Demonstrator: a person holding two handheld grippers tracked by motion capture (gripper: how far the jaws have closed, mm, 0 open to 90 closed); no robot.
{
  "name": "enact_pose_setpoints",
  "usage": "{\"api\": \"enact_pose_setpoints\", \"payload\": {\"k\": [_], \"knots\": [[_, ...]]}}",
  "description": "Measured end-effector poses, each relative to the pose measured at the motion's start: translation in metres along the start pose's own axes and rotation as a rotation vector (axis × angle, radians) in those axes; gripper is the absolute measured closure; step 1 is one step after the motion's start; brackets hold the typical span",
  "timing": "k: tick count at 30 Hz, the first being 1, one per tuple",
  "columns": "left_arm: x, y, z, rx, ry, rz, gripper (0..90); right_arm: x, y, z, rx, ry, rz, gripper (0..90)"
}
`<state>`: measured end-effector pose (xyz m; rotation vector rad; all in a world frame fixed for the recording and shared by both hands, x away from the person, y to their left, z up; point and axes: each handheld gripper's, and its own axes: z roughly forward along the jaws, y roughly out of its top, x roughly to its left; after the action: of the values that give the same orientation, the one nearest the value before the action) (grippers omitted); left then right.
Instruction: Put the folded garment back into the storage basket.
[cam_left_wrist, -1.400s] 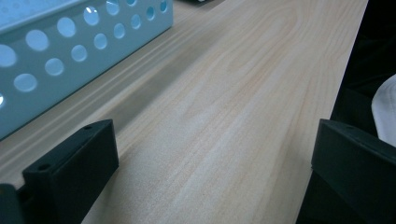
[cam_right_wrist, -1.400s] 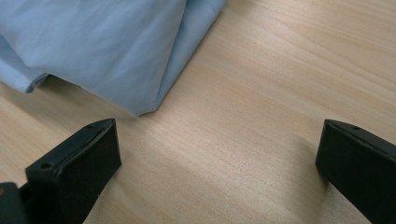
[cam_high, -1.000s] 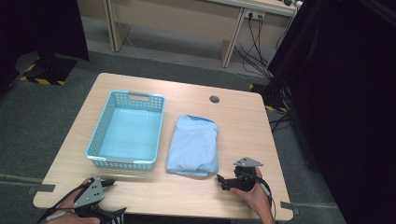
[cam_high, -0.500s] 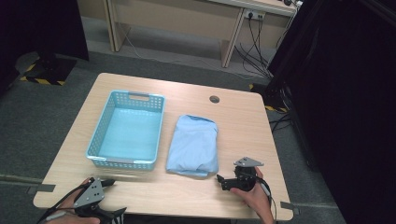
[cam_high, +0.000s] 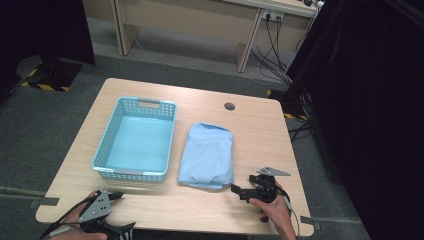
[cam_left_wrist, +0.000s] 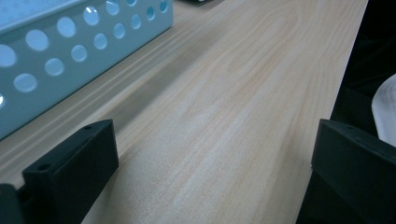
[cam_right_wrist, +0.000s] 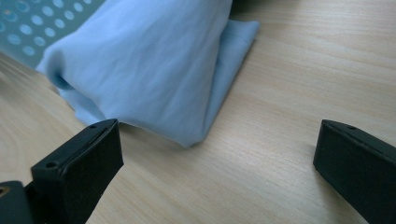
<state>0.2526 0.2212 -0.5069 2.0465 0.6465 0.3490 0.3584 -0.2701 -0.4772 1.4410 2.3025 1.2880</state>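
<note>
A folded light-blue cloth (cam_high: 207, 156) lies in the middle of the wooden table (cam_high: 250, 130), right of an empty light-blue perforated basket (cam_high: 135, 140). My right gripper (cam_high: 237, 191) rests on the table just off the cloth's near right corner, open, jaws apart with nothing between them. In the right gripper view the cloth's (cam_right_wrist: 154, 65) folded corner lies just ahead of the jaws. My left gripper (cam_high: 116, 196) sits at the near left edge, open, in front of the basket; the basket wall (cam_left_wrist: 70, 51) stands at the left of its view.
A small dark round grommet (cam_high: 229, 106) sits in the table top at the back right. Beyond the table are grey carpet, desk legs and cables. Black curtains hang on the right and far left.
</note>
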Motion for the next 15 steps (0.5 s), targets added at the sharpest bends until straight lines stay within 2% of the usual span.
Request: {"api": "enact_pose_setpoints", "payload": {"k": [1, 2, 5, 15], "knots": [[0.0, 0.0, 0.0, 0.0, 0.0, 0.0, 0.0, 0.0, 0.0, 0.0, 0.0, 0.0, 0.0, 1.9], [0.0, 0.0, 0.0, 0.0, 0.0, 0.0, 0.0, -0.0002, 0.0003, -0.0003, -0.01, 0.033, 0.023, 1.8], [0.0, 0.0, 0.0, 0.0, 0.0, 0.0, 0.0, -0.0012, 0.0004, -0.0006, -0.021, 0.067, 0.053, 1.8], [0.0, 0.0, 0.0, 0.0, 0.0, 0.0, 0.0, -0.0021, -0.0006, 0.0026, -0.021, 0.084, 0.065, 2.3]]}}
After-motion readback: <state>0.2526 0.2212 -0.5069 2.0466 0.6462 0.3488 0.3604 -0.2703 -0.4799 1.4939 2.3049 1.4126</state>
